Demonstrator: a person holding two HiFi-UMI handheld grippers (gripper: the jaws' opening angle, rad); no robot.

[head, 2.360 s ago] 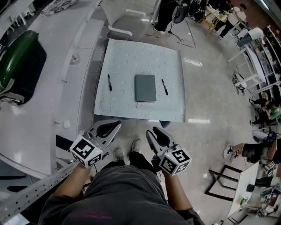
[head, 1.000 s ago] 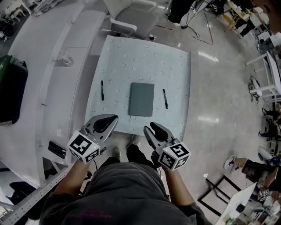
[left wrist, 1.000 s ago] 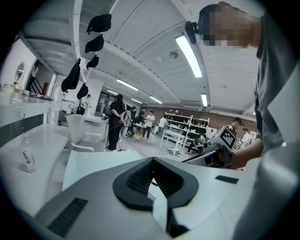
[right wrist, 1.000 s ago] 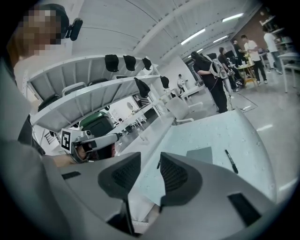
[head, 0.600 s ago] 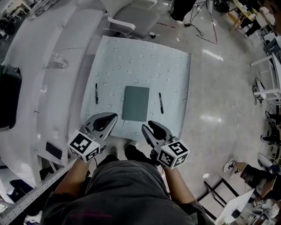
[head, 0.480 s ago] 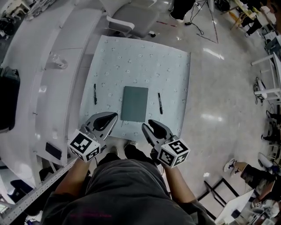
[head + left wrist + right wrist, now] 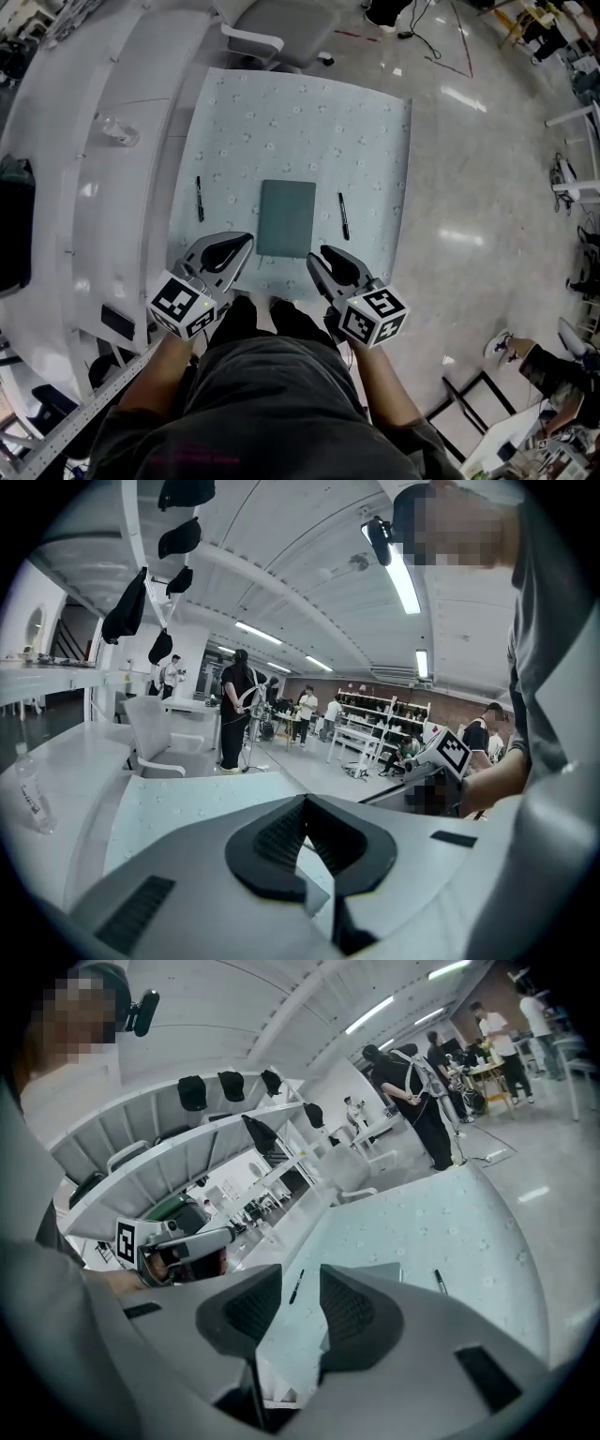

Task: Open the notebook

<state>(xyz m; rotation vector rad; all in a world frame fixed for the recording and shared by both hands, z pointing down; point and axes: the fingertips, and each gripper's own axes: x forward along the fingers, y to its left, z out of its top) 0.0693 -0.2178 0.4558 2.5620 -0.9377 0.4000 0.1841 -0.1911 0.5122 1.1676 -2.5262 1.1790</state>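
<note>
Grey-green and closed, the notebook (image 7: pixel 287 217) lies flat on the pale patterned table (image 7: pixel 375 141), with a left pen (image 7: pixel 199 198) and a right pen (image 7: pixel 343 216) beside it. Both grippers hover near the table's front edge, just short of the notebook and touching nothing. The left gripper (image 7: pixel 240 245) has its tips together and holds nothing. The right gripper (image 7: pixel 321 258) is slightly parted and empty.

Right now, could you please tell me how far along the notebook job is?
Done: nothing yet; the notebook lies closed on the table. In hand: both grippers hover empty over the table's near edge, the left gripper shut, the right gripper slightly open. Left: reach the cover, catch its edge and lift it open.
</note>
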